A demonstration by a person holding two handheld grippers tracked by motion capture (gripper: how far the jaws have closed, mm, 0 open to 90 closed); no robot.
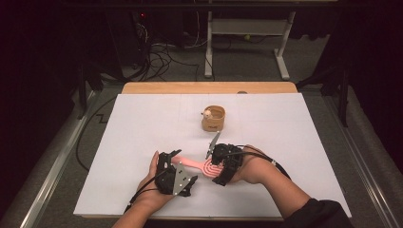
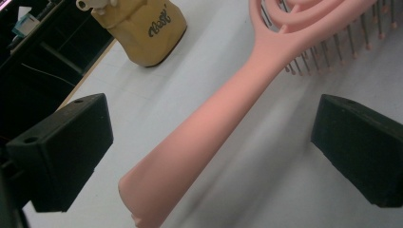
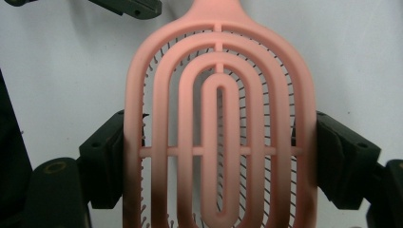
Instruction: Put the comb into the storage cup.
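The right gripper (image 3: pixel 219 156) is clamped on the head of the pink hairbrush (image 1: pixel 197 165), held just above the bench (image 1: pixel 142 123) near the tan holder (image 1: pixel 213 118), while the left gripper (image 2: pixel 209 152), wide open, straddles the handle ungrasped, so stowing probably remains.

Bright lit table (image 1: pixel 142 123), dark surroundings; the gripper views' near foreground blurs softly.

Your tabletop (image 1: pixel 142 123) is covered by a white sheet, with a strip of bare wood along its far edge. A tan holder (image 1: pixel 213 118) stands on it just beyond your right hand-held gripper (image 1: pixel 219 168). The pink hairbrush (image 1: pixel 202 166) reaches between both hand-held grippers.
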